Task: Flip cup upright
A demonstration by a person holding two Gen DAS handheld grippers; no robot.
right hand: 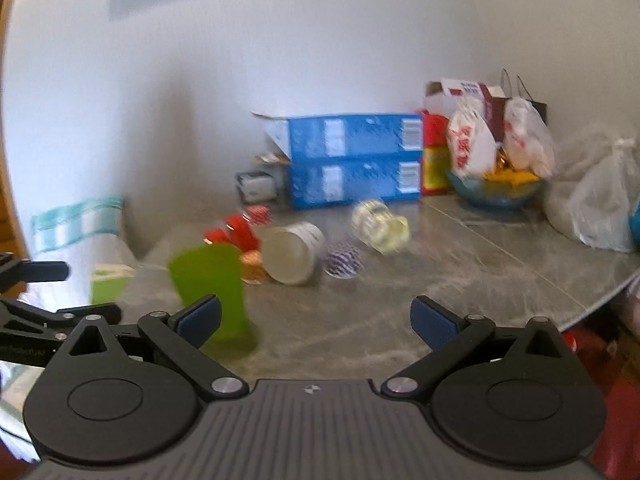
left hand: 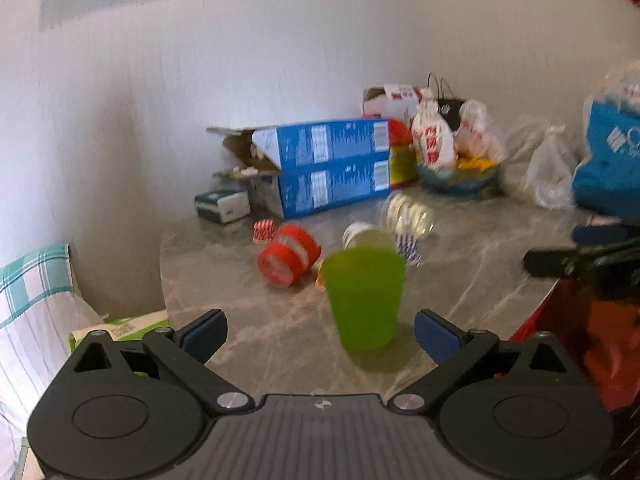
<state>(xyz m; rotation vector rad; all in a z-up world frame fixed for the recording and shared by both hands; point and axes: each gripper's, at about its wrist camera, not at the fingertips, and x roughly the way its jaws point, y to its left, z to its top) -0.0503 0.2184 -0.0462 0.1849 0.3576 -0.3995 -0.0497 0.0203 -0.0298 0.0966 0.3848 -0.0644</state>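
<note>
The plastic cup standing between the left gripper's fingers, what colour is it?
The plastic cup is bright lime green; the left wrist view shows it best.

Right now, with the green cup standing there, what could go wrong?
1. The green cup stands upright near the table edge, between the open fingers of the left hand-held gripper; a sideways nudge could tip it again or push it off.
2. Other cups still lie on their sides right behind it, the red cup and the white cup; reaching over may knock the green one.
</note>
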